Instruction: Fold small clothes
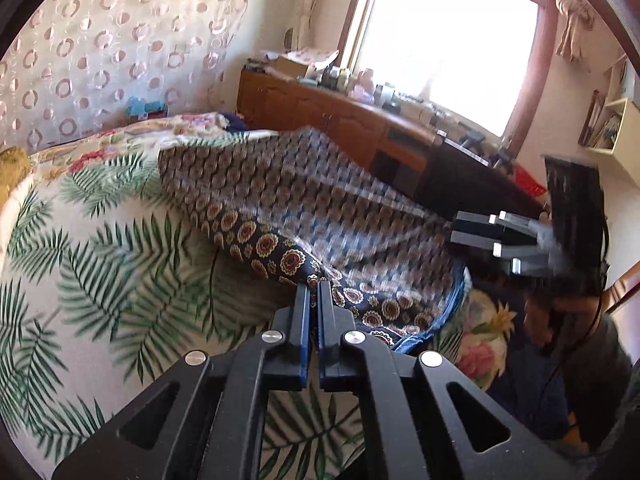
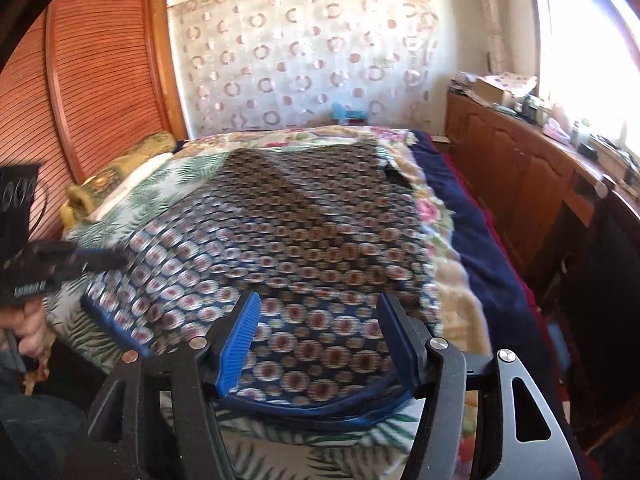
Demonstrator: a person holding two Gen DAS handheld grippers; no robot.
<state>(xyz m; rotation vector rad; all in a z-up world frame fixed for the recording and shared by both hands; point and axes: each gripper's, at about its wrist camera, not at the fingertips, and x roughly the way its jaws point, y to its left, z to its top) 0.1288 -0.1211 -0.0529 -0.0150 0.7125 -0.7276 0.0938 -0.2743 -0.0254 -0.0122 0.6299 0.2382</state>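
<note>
A small dark blue garment [image 1: 288, 200] with a round medallion print lies on the bed. It also shows spread out in the right wrist view [image 2: 304, 232], blurred. My left gripper [image 1: 314, 286] is shut on the near edge of the garment. In the right wrist view the left gripper [image 2: 116, 258] grips the garment's left edge. My right gripper [image 2: 316, 312] is open and empty just above the garment's near blue hem. It also shows in the left wrist view [image 1: 460, 228] at the garment's far side.
The bed has a palm-leaf sheet [image 1: 100, 264] and a floral blanket [image 2: 436, 216]. A yellow pillow [image 2: 120, 168] lies at the headboard. A wooden cabinet [image 2: 520, 160] with clutter runs under the window. A person [image 1: 560, 340] sits beside the bed.
</note>
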